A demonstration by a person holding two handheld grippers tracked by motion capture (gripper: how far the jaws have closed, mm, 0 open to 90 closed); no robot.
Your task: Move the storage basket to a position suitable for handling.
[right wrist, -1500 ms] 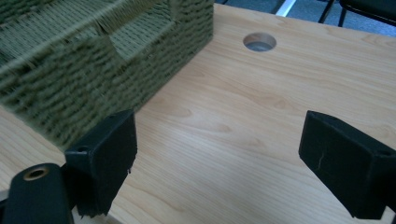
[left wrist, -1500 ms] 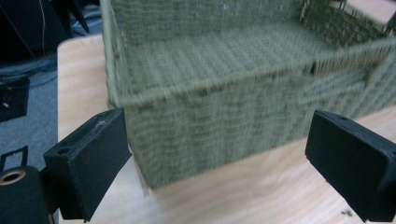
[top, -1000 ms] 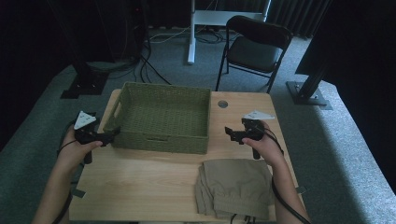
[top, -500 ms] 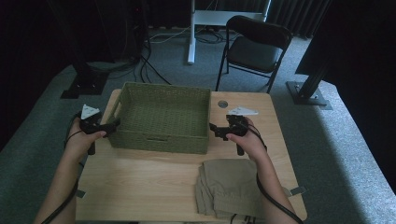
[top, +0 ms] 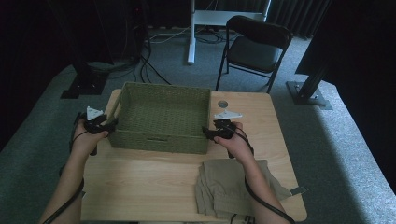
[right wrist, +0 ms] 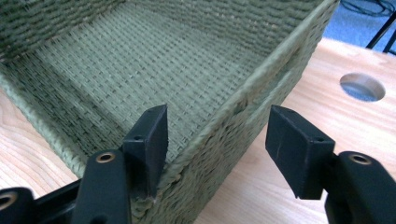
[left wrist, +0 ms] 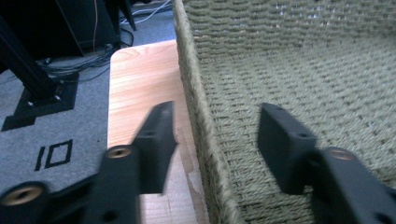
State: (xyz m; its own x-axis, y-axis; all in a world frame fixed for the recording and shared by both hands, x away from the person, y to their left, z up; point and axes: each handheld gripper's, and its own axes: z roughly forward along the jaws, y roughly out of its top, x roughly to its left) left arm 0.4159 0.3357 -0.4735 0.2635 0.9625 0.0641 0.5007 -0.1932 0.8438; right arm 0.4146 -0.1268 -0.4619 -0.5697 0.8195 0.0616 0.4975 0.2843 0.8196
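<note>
A green woven basket (top: 159, 137) stands empty at the middle of the wooden table (top: 140, 186). My left gripper (top: 111, 124) is at the basket's left wall. In the left gripper view it (left wrist: 215, 125) is open and straddles the wall's rim (left wrist: 190, 70), one jaw over the table and one inside the basket. My right gripper (top: 207, 132) is at the basket's right wall near the front corner. It (right wrist: 218, 122) is open too and straddles that wall (right wrist: 261, 88), with the left jaw inside and the right jaw outside. Neither pair of jaws presses the weave.
A folded khaki cloth (top: 224, 189) lies at the table's front right, under my right forearm. A round hole (top: 222, 103) is in the tabletop behind the right gripper. A black folding chair (top: 254, 49) and a white desk leg (top: 191, 32) stand beyond the table.
Both grippers have moved inward from beside the basket to its side walls, and their open jaws now straddle the rims. The basket and cloth have stayed put.
</note>
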